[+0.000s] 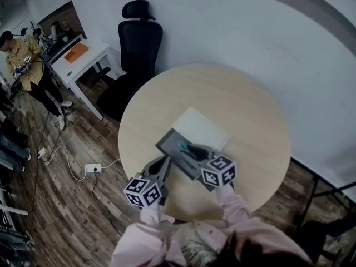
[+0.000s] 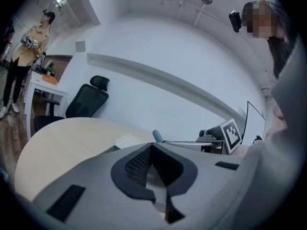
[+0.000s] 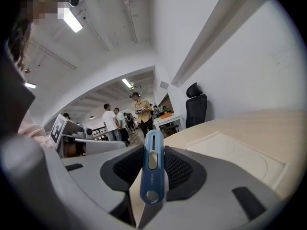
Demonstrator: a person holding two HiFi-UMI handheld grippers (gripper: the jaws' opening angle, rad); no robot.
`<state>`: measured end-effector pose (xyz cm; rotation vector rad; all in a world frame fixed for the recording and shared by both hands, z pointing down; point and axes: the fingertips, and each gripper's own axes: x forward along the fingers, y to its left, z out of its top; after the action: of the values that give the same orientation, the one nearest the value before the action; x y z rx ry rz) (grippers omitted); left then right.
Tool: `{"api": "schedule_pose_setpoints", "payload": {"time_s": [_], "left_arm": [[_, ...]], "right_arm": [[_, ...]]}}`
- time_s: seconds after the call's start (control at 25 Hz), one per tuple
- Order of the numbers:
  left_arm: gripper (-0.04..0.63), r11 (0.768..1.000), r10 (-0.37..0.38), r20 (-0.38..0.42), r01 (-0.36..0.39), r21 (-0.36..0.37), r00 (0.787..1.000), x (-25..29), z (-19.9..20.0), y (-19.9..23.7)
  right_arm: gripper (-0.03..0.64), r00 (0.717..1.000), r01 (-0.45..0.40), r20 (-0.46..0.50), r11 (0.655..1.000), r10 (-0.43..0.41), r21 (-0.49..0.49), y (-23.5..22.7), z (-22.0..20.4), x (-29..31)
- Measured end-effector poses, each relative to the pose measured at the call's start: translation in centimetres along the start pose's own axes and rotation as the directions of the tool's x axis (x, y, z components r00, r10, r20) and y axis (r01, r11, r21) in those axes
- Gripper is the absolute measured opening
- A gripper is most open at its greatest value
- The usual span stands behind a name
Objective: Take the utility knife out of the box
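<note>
Centre of the head view: the right gripper [image 1: 189, 149] is clamped on the slim sides of the blue plastic utility knife [image 3: 152, 169], apparently holding it clear above the flat dark-grey box [image 1: 167, 143]. The box lies open on the round pale-wood worktop [image 1: 233, 99], its white lid [image 1: 200, 128] set aside at upper right. The left gripper [image 2: 152, 150], jaws together and empty, sits by the box's lower-left edge, probably to steady it.
</note>
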<state>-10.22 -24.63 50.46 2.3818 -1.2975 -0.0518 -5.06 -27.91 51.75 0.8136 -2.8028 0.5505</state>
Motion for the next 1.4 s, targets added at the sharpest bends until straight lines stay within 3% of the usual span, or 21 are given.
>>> {"api": "schedule_pose_setpoints", "payload": {"time_s": [0.8,1.4], "left_arm": [[0.002,0.997,-0.029,0.023,0.027,0.069,0.999,-1.4,1.3,-1.7],[0.002,0.995,-0.041,0.025,0.039,0.096,0.999,-1.7,2.1,-2.8]], "right_arm": [[0.137,0.986,-0.073,0.148,0.997,0.070,0.015,2.1,3.4,-2.4],[0.135,0.984,-0.092,0.152,0.995,0.096,-0.031,2.8,3.5,-3.3]]}}
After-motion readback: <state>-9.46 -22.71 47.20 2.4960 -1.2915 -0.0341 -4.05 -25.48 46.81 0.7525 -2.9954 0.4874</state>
